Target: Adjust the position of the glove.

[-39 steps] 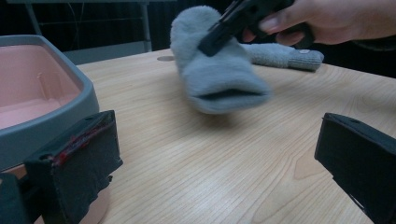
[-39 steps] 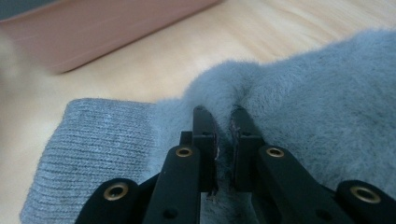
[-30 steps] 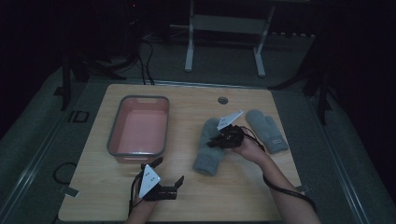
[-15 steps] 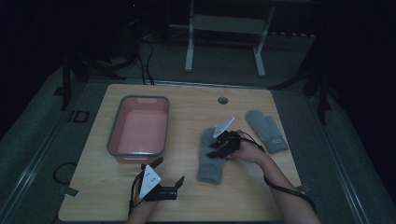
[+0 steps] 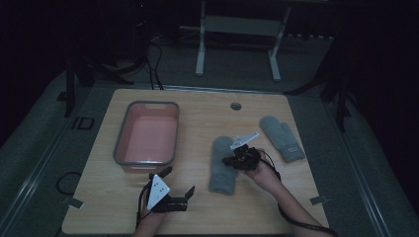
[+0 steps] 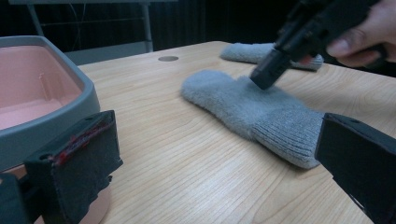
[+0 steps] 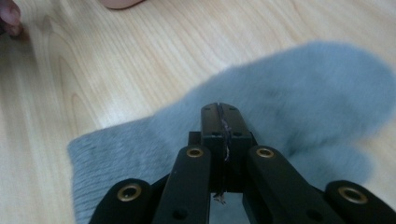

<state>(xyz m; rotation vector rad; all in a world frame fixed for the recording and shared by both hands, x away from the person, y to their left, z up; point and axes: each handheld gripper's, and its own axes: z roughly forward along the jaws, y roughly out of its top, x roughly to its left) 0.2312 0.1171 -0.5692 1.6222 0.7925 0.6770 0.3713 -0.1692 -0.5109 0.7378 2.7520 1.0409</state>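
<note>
At the centre of the high view, on the pale wooden table (image 5: 197, 113), we see the right gripper (image 5: 231, 161) clenched, its jaws pressed together over the grey woollen mitten (image 5: 222, 165). At lower left, the left gripper (image 5: 179, 185) rests released, jaws wide apart, beside the pink grey-rimmed plastic tub (image 5: 147, 132). A second grey mitten (image 5: 281, 138) lies at right, well apart.

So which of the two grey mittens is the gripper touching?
The nearer mitten, mid-table beside the pink tub; the right gripper rests on it. The other mitten lies untouched.
</note>
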